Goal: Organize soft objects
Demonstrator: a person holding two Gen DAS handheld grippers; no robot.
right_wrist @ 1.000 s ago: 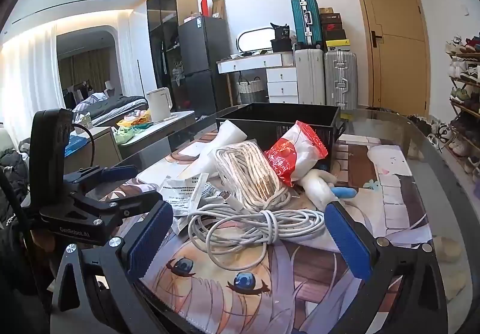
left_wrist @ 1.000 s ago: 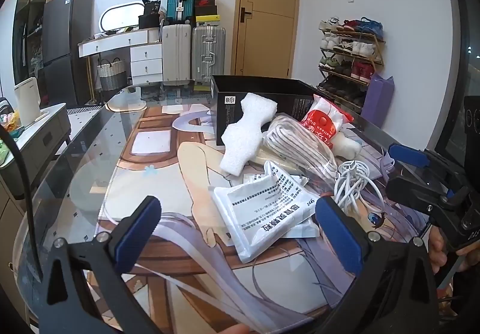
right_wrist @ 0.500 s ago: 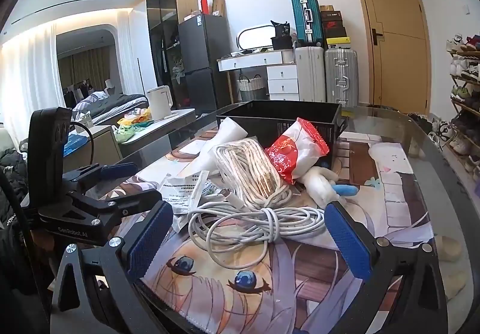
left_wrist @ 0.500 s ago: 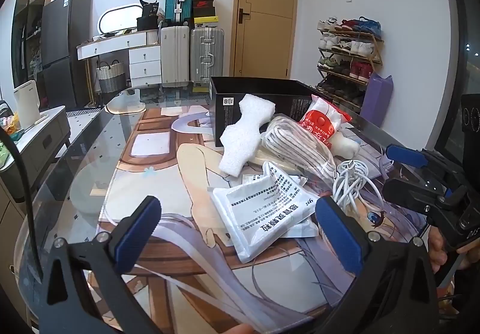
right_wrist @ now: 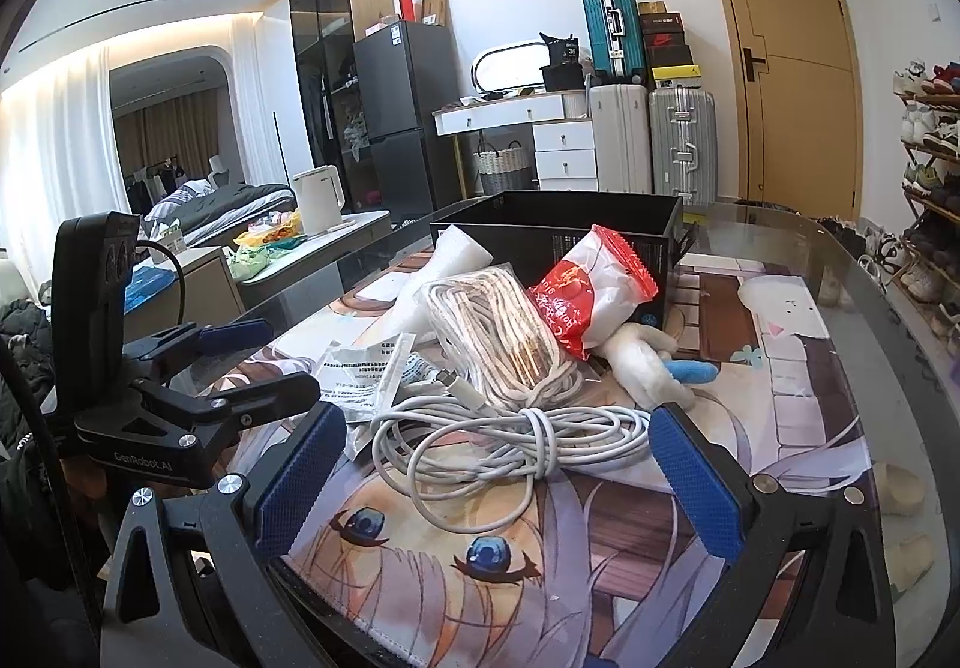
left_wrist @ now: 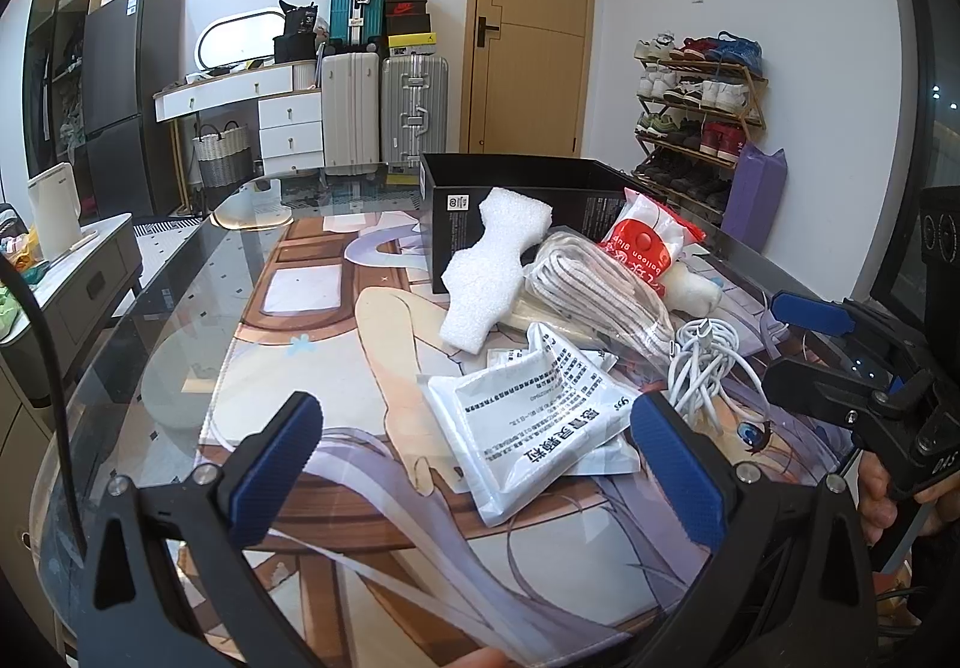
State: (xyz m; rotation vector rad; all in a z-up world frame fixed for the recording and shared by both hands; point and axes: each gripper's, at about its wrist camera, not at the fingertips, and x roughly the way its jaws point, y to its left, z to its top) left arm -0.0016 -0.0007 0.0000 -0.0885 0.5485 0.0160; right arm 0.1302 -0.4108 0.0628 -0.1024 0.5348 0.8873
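**Room Behind the Table**

A tan door stands top centre. Suitcases line the wall left of it, beside a white dresser. A shoe rack fills the right.

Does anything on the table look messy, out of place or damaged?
Yes. The soft things lie heaped in front of the black open box, not inside it: a red-and-white plastic bag leans on a bagged rope bundle, and a white coiled cable sprawls loosely. No damage is visible.

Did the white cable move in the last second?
No. In the right wrist view the cable lies in the same spot beside the rope bundle and black box; neither tongs touches it.
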